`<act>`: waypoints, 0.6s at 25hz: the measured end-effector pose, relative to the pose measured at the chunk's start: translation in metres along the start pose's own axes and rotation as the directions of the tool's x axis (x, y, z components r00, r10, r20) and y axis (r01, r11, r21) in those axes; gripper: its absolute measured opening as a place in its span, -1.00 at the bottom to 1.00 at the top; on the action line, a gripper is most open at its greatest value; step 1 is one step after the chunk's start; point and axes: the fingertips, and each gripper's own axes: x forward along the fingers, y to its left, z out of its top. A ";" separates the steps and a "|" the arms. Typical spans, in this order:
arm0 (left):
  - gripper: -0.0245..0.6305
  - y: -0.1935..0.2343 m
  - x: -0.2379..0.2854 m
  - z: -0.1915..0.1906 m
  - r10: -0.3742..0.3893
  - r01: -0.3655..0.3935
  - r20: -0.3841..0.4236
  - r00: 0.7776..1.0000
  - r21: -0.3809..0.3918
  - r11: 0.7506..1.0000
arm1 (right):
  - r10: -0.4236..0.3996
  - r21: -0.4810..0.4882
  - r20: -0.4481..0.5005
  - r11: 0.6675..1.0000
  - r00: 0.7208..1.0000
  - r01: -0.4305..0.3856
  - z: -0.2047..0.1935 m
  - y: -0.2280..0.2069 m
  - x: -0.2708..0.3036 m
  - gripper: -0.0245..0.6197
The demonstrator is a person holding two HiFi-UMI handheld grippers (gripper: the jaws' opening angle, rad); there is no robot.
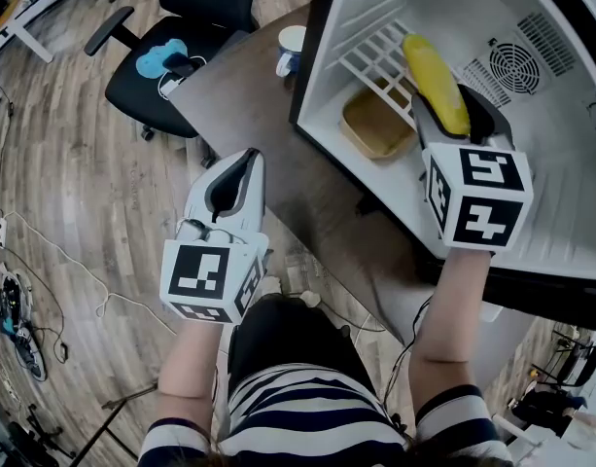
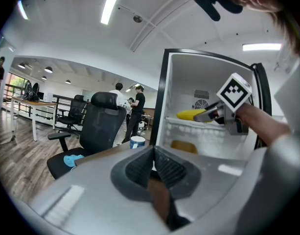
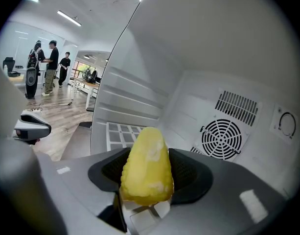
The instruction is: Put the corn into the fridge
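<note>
Right gripper view: jaws clamped on the corn [image 3: 146, 165] at its near end, with the tip pointing into the fridge toward the fan vent [image 3: 221, 138] on the back wall. It is probably held by one end so the free length can meet the wire shelf [image 3: 121, 130] first.

Head view: the right gripper [image 1: 453, 115] reaches inside the fridge [image 1: 315, 56]. The corn [image 1: 434, 71] is over the wire shelf [image 1: 375, 52]; I cannot tell whether it touches. It is not let go yet, so the task looks close to done. What remains is to lower it, open the jaws and draw back. A yellowish tub [image 1: 375, 125] lies below the shelf.

The left gripper [image 1: 241, 163] hangs outside by the table's near edge, well apart from the fridge. Its own view shows the jaws pressed together with nothing between them. It is likely parked there to keep the opening free.

Surface: a dark brown table [image 1: 249, 95] carries the fridge. A white-and-blue cup [image 1: 291, 49] stands just beside the fridge's outer wall.

Room: open office with a wood-plank floor [image 1: 64, 163]. A black office chair [image 1: 171, 17] with a blue object on its seat stands near the table. Cables trail on the floor, people stand far back, and there are strip lights overhead.
</note>
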 end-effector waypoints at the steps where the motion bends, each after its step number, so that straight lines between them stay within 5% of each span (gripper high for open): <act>1: -0.93 0.000 0.000 0.000 -0.001 0.001 0.000 1.000 0.000 1.000 | -0.001 -0.002 0.003 1.000 1.000 0.001 0.000 0.000 0.000 -0.14; 15: -0.93 -0.003 -0.002 0.003 0.000 0.000 0.007 1.000 0.004 1.000 | -0.018 -0.017 0.031 1.000 0.999 0.018 -0.001 -0.002 -0.002 -0.11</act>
